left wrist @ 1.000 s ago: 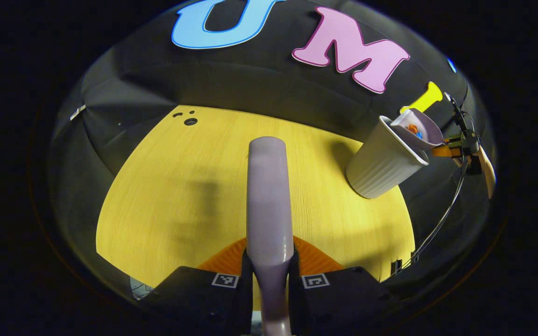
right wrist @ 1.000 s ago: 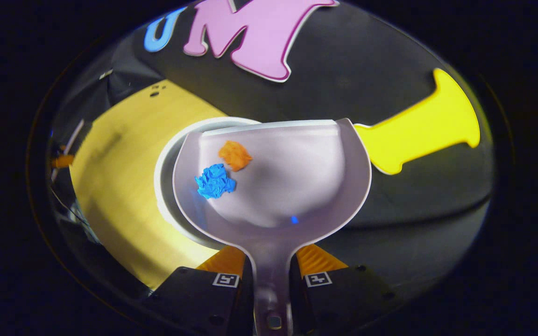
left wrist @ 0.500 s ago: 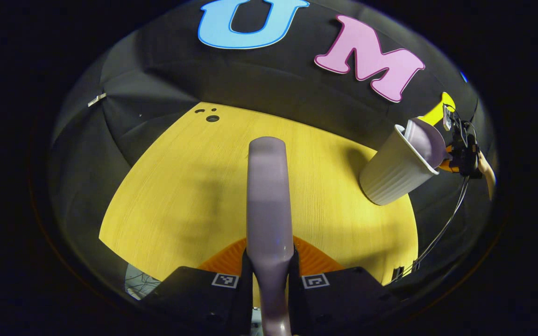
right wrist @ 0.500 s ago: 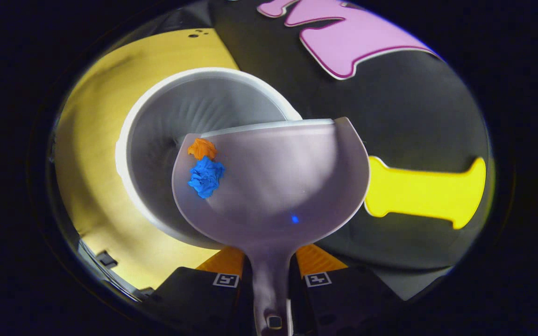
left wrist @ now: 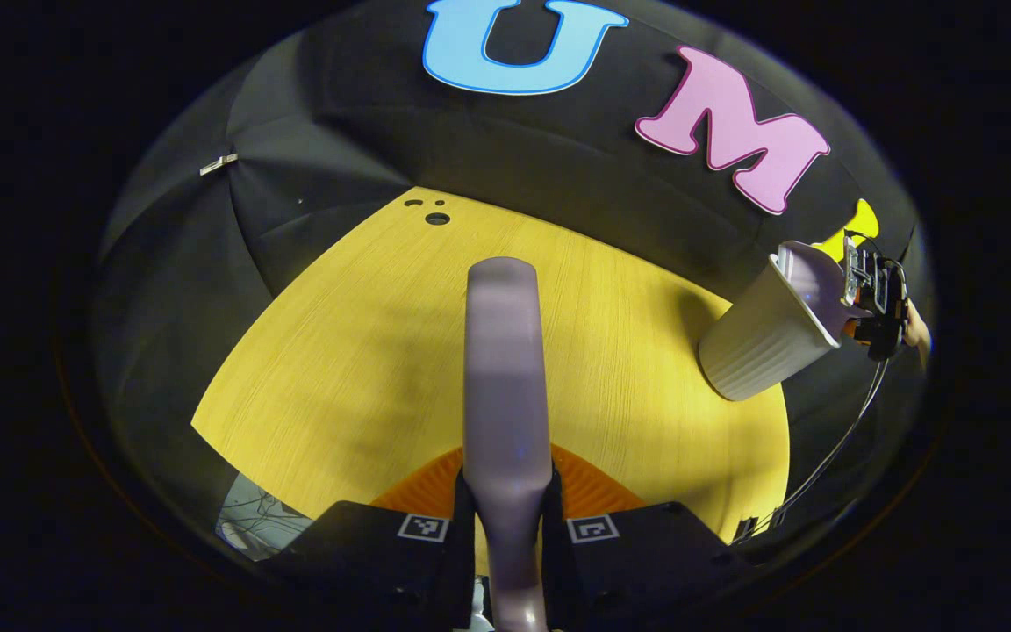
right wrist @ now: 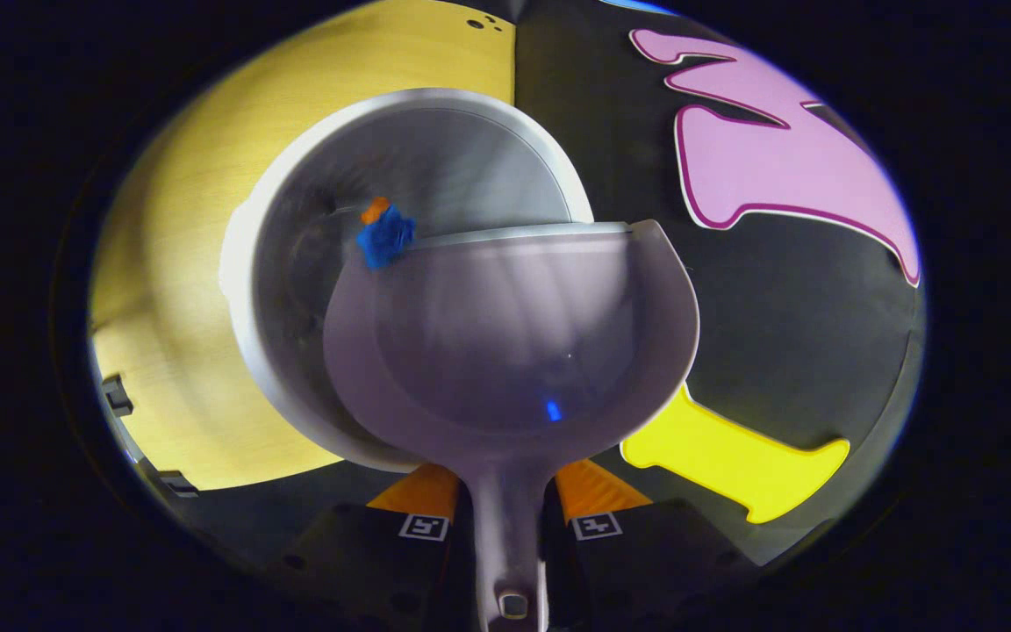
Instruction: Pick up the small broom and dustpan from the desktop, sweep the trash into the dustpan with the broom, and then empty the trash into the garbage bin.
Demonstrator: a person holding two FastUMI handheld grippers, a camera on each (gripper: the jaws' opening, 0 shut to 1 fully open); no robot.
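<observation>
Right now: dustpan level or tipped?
Tipped. The dustpan slants its lip down over the bin; the blue scrap and orange scrap sit at that edge.

Left gripper view: rides low over the table's near edge, facing across the yellow table (left wrist: 365, 351) toward the booth wall — garbage bin (left wrist: 764, 338) small and far off by the table's right edge. Right gripper view: tipped steeply down, pressed close above the same garbage bin (right wrist: 295, 290), looking into its mouth — table edge beside it. Shared by both: bin, dustpan (right wrist: 514, 342) at its rim (left wrist: 813, 281), and table top.
</observation>
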